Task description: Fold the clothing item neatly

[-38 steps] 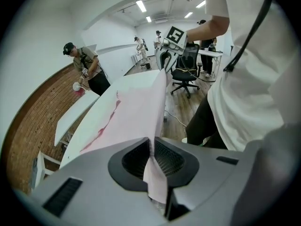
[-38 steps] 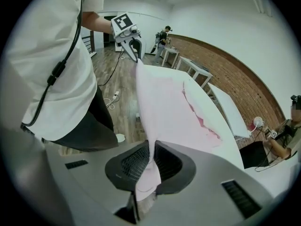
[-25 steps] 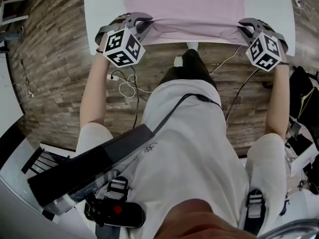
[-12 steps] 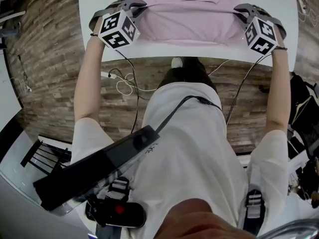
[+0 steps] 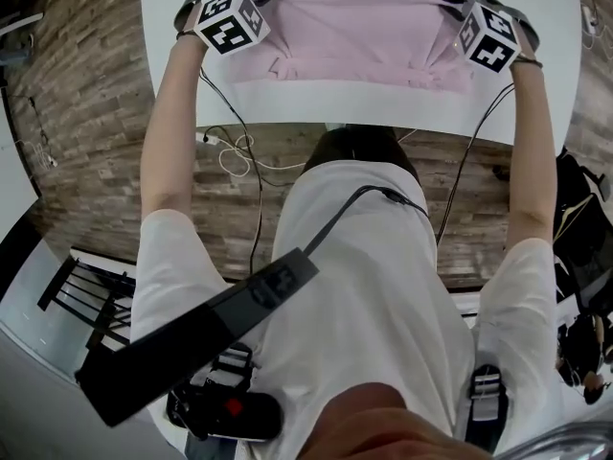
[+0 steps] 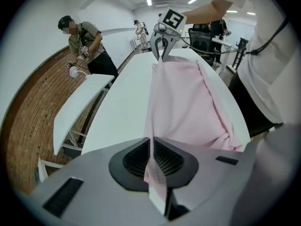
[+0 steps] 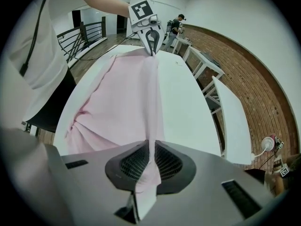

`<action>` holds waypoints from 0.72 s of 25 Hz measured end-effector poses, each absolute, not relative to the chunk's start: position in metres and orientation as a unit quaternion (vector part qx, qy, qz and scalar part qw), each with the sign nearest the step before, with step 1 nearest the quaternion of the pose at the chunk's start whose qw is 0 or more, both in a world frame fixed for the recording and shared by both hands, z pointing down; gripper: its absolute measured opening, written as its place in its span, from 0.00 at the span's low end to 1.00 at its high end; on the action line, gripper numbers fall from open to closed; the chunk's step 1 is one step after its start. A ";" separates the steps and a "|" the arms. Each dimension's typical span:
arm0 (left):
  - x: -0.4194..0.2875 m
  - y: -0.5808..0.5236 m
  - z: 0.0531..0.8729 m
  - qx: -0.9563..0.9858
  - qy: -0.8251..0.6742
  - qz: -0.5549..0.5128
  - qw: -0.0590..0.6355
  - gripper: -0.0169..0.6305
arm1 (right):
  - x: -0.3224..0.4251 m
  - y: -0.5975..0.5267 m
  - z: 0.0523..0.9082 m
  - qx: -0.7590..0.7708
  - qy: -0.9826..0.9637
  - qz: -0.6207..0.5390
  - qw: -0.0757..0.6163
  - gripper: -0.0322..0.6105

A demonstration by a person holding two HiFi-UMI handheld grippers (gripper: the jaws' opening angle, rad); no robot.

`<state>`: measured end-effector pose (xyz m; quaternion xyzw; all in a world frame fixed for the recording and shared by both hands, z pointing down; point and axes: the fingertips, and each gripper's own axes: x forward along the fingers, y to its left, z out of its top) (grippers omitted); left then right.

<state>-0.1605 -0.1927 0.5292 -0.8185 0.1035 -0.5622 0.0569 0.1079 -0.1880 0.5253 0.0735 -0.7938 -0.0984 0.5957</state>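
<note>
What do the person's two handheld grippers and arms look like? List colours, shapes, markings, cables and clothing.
The left gripper and right gripper are alike: grey bodies with two jaws lined by black gridded pads. Each carries a white cube printed with black square markers, and a thin black cable trails from each. The person wears a white top with short sleeves.

White table (image 5: 316,113), and one thing lying on it: the pink garment (image 5: 354,36). Its top edge runs taut from the fingers of the left gripper (image 6: 151,147) across to those of the right gripper (image 7: 150,149). On the person's side of the fingers the cloth bunches into folds at both corners. Beyond the fingers, white tabletop shows.
</note>
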 end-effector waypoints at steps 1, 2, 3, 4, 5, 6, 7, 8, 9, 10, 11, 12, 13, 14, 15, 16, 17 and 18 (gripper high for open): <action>-0.160 -0.199 0.535 -0.820 0.110 -0.559 0.052 0.07 | 0.108 -0.193 0.531 0.076 -0.793 -0.098 0.596 0.11; -0.160 -0.204 0.539 -0.821 0.117 -0.557 0.049 0.07 | 0.108 -0.198 0.535 0.079 -0.792 -0.099 0.597 0.11; -0.160 -0.208 0.542 -0.820 0.125 -0.557 0.049 0.07 | 0.107 -0.202 0.539 0.085 -0.791 -0.102 0.598 0.11; -0.160 -0.211 0.545 -0.818 0.134 -0.557 0.050 0.07 | 0.107 -0.205 0.542 0.092 -0.789 -0.107 0.598 0.11; -0.159 -0.214 0.548 -0.816 0.144 -0.557 0.053 0.07 | 0.107 -0.207 0.545 0.100 -0.787 -0.114 0.597 0.11; -0.159 -0.216 0.552 -0.814 0.156 -0.557 0.057 0.07 | 0.108 -0.209 0.547 0.110 -0.786 -0.122 0.596 0.11; -0.159 -0.218 0.556 -0.811 0.169 -0.557 0.061 0.07 | 0.108 -0.210 0.550 0.121 -0.785 -0.129 0.594 0.11; -0.159 -0.220 0.560 -0.808 0.183 -0.557 0.066 0.07 | 0.109 -0.211 0.553 0.132 -0.783 -0.136 0.593 0.11; -0.158 -0.221 0.564 -0.804 0.197 -0.557 0.068 0.07 | 0.109 -0.211 0.557 0.142 -0.780 -0.144 0.592 0.11; -0.158 -0.222 0.569 -0.801 0.210 -0.557 0.070 0.07 | 0.109 -0.212 0.560 0.150 -0.777 -0.154 0.592 0.11; -0.158 -0.223 0.572 -0.798 0.223 -0.556 0.071 0.07 | 0.109 -0.212 0.563 0.158 -0.774 -0.162 0.591 0.11; -0.158 -0.224 0.575 -0.795 0.236 -0.554 0.075 0.07 | 0.110 -0.213 0.565 0.167 -0.772 -0.168 0.590 0.11; -0.159 -0.225 0.576 -0.792 0.251 -0.551 0.079 0.07 | 0.110 -0.214 0.567 0.179 -0.771 -0.172 0.586 0.11; -0.160 -0.227 0.577 -0.790 0.266 -0.546 0.086 0.07 | 0.111 -0.217 0.568 0.194 -0.772 -0.172 0.580 0.12; -0.161 -0.229 0.577 -0.789 0.282 -0.538 0.092 0.07 | 0.112 -0.221 0.568 0.214 -0.774 -0.168 0.572 0.16; -0.162 -0.231 0.577 -0.790 0.299 -0.526 0.099 0.08 | 0.113 -0.225 0.567 0.236 -0.776 -0.161 0.562 0.21; -0.165 -0.234 0.575 -0.792 0.318 -0.511 0.101 0.12 | 0.114 -0.230 0.565 0.257 -0.779 -0.152 0.550 0.27; -0.170 -0.237 0.573 -0.794 0.338 -0.495 0.098 0.16 | 0.115 -0.235 0.563 0.276 -0.782 -0.142 0.540 0.33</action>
